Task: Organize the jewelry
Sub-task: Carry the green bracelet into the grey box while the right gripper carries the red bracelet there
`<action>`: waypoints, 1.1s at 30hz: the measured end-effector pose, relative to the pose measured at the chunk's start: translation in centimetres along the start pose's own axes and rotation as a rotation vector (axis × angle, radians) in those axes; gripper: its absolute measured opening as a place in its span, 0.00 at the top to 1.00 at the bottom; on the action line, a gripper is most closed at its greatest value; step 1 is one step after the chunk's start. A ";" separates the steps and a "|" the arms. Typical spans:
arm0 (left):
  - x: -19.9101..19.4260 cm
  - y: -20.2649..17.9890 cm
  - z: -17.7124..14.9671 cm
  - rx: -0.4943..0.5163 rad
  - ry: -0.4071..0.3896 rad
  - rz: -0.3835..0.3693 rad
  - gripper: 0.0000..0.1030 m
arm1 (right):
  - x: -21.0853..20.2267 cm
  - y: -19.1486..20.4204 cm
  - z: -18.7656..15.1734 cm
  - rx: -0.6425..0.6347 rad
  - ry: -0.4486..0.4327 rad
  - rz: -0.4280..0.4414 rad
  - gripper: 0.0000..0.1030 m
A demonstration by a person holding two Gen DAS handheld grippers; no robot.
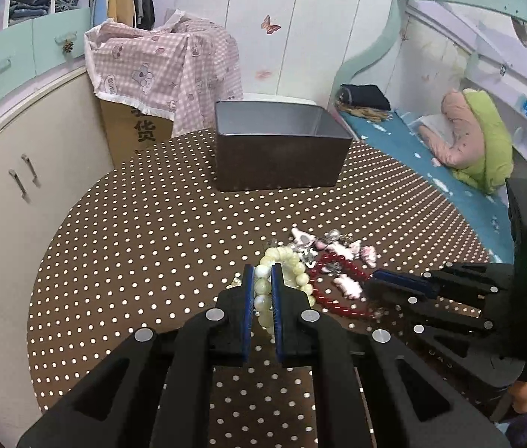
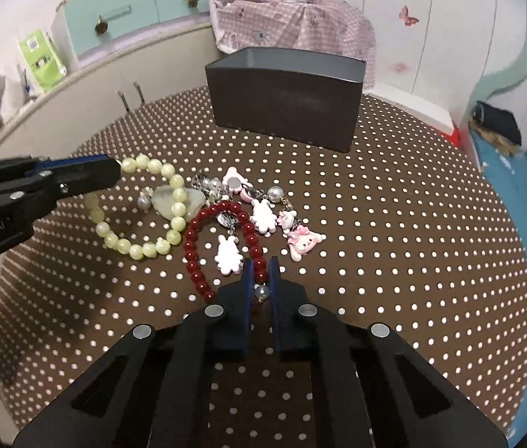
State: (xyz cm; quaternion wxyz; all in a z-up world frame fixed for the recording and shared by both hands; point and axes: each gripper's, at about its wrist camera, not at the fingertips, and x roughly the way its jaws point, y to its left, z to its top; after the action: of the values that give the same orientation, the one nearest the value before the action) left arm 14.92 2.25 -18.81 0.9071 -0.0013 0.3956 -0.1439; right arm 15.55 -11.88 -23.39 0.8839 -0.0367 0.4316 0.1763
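Left tongs: we see the left tongs (image 1: 262, 280) clenched on the pale green bead bracelet (image 1: 263, 302), its beads pinched between the two blue pads; from the right wrist view the same tongs (image 2: 114, 173) come in from the left and bite the bracelet's upper arc.

Pale green bead bracelet: we find it (image 2: 143, 216) lying as a loop on the worktop (image 2: 394, 224), just left of the red one, with a pale jade-like pendant (image 2: 173, 201) under its right side.

Right tongs: our right tongs (image 2: 259, 272) grasp the red bead bracelet (image 2: 226, 239) at its near end, the beads and a small pearl charm sitting between the blue pads; in the left wrist view they (image 1: 379, 280) reach in from the right, low over the worktop.

Red bead bracelet: we see it (image 1: 334, 287) arched beside the green one, a white bunny charm (image 2: 229, 254) inside its loop.

Other jewelry: a pink and white charm chain (image 2: 282, 220) with bunny figures and pearls lies just behind the red bracelet, touching it.

Box: a dark open box (image 2: 285, 97) stands upright at the far side of the dotted worktop, well apart from the jewelry; we also see its grey inside (image 1: 274, 119).

Beyond the worktop: a pink checked cloth (image 1: 162, 63) covers something behind the box, and a bed (image 1: 412, 142) runs along the right.
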 end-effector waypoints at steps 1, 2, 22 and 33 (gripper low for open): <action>-0.1 0.0 0.2 0.004 -0.005 -0.004 0.93 | -0.7 0.1 0.2 0.008 -0.019 0.011 0.92; -0.3 0.1 0.3 0.005 -0.010 -0.013 0.93 | -1.2 -0.2 0.3 0.011 -0.025 0.024 0.92; -2.5 -0.6 7.7 0.050 -0.100 -0.129 0.93 | -8.0 -1.0 9.9 0.001 -0.217 0.013 0.92; 0.6 -0.3 16.1 0.071 -0.085 -0.142 0.93 | -6.1 -4.4 17.8 0.039 -0.254 -0.029 0.92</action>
State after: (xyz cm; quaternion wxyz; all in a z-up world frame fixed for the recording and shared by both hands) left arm 26.81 -0.02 -8.11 0.9101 -0.0034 0.3502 -0.2213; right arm 26.96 -13.78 -7.96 0.9344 -0.0031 0.3189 0.1584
